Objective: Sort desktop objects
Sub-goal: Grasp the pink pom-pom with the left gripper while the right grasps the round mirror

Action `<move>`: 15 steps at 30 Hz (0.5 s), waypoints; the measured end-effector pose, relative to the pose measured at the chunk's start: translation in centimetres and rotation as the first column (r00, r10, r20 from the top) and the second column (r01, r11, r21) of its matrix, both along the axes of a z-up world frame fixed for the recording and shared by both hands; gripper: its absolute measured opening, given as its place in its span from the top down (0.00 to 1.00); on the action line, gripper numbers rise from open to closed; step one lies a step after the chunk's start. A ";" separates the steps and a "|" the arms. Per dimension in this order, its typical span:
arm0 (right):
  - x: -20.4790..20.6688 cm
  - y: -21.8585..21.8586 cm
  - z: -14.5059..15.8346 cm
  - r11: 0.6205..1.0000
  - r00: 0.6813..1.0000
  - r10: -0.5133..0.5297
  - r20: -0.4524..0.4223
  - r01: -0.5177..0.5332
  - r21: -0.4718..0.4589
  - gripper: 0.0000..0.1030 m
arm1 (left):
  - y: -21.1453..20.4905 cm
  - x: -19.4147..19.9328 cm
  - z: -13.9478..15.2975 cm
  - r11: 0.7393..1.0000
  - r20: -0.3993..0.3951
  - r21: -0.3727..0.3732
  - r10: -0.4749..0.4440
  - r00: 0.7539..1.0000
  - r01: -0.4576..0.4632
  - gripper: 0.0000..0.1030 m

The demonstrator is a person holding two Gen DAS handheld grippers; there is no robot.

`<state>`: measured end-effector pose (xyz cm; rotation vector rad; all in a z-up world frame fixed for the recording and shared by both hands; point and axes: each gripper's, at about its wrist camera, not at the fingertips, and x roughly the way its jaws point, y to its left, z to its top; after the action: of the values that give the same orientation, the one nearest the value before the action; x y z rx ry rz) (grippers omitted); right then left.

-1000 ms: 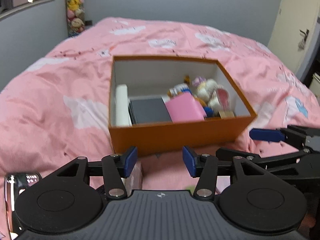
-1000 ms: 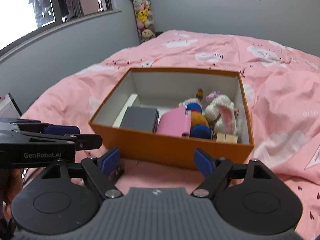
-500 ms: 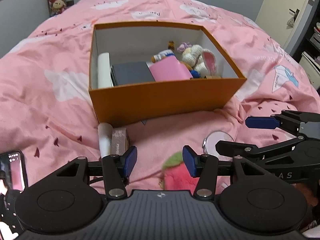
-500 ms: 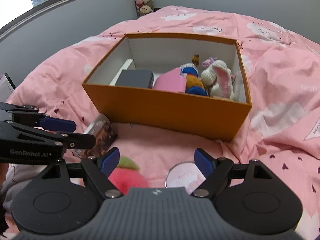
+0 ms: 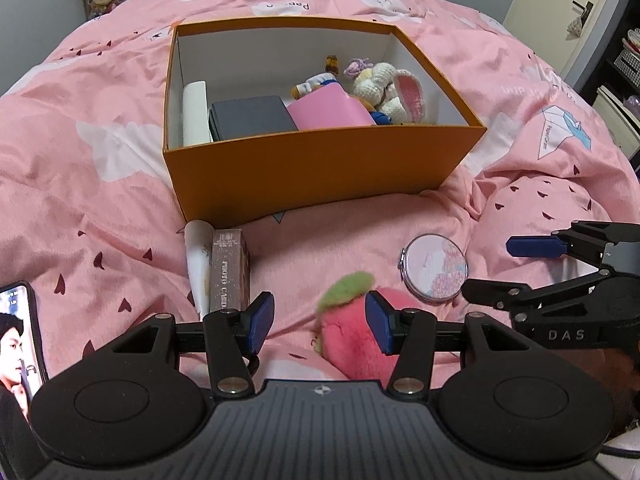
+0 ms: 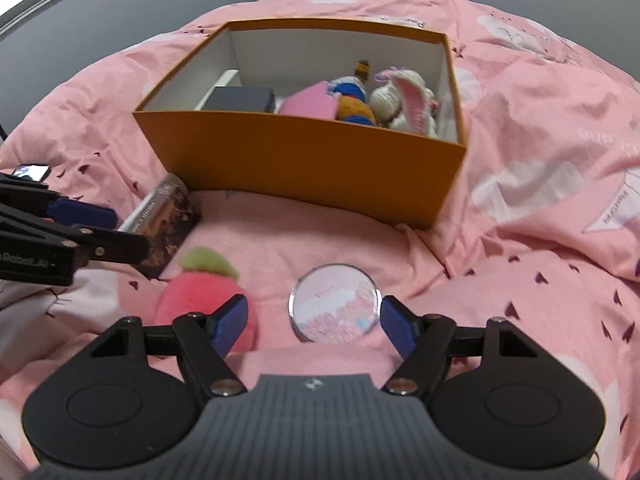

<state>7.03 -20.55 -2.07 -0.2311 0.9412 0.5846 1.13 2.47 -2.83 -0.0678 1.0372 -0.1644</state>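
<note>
Fuzzy pink strawberry plush [image 5: 352, 340] and round glittery compact mirror [image 6: 334, 303] lie on the bed's cotton quilt [image 5: 80, 184] before a rigid orange cardboard box [image 5: 320, 168]. Left gripper [image 5: 320, 322] and right gripper [image 6: 314, 322] jaws gape wide, holding nothing.

Both wrist views look forward and down over the bed [image 5: 100, 184], low and close. The left view faces the box [image 5: 312, 168] from its near left side; the right view faces it from the near right. Both share the box, the mirror [image 6: 334, 302] and the strawberry [image 5: 352, 340]. Each view catches the other claw at its edge.
</note>
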 end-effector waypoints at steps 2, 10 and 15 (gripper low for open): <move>0.1 -0.4 -0.2 1.000 1.000 -0.013 -0.007 0.013 -0.005 0.27 | 0.0 0.0 0.0 1.000 -0.004 0.000 -0.004 1.000 0.004 0.43; -0.3 -1.5 -0.6 1.000 0.999 -0.029 -0.014 0.029 -0.008 0.35 | 0.0 -0.5 -0.4 0.997 -0.031 -0.017 -0.076 0.997 0.076 0.43; -0.1 -2.0 -1.0 0.999 0.999 -0.041 -0.031 0.041 0.008 0.38 | -0.2 -0.4 -1.2 0.995 -0.058 -0.033 -0.093 0.994 0.091 0.40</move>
<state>6.91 -22.51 -3.04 -0.1949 0.9704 0.5556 0.71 2.24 -4.04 -0.0524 1.0978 -0.2632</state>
